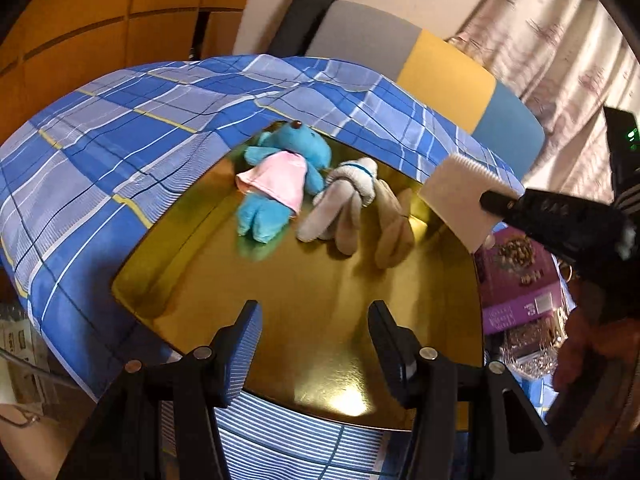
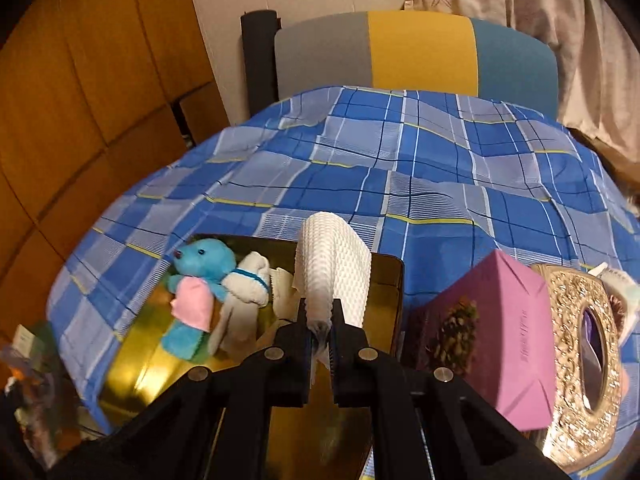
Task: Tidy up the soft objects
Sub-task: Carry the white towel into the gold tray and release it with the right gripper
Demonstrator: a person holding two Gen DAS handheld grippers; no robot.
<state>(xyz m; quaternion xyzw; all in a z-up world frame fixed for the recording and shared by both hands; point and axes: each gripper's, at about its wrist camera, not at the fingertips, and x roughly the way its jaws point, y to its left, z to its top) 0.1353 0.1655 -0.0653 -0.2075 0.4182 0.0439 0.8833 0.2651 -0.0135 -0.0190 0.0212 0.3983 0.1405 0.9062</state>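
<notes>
- Left wrist view: the left gripper [image 1: 316,344] hangs over the near part of the gold tray [image 1: 320,312] with its jaws apart and nothing between them, likely ready to help. At the tray's far side lie a blue teddy [image 1: 280,184] and a grey sock [image 1: 344,204], side by side, perhaps so the soft things stay together.
- Right wrist view: the right gripper [image 2: 320,334] is clamped on a white cloth [image 2: 332,268], holding it above the tray's right side, probably to put it down beside the teddy.
</notes>
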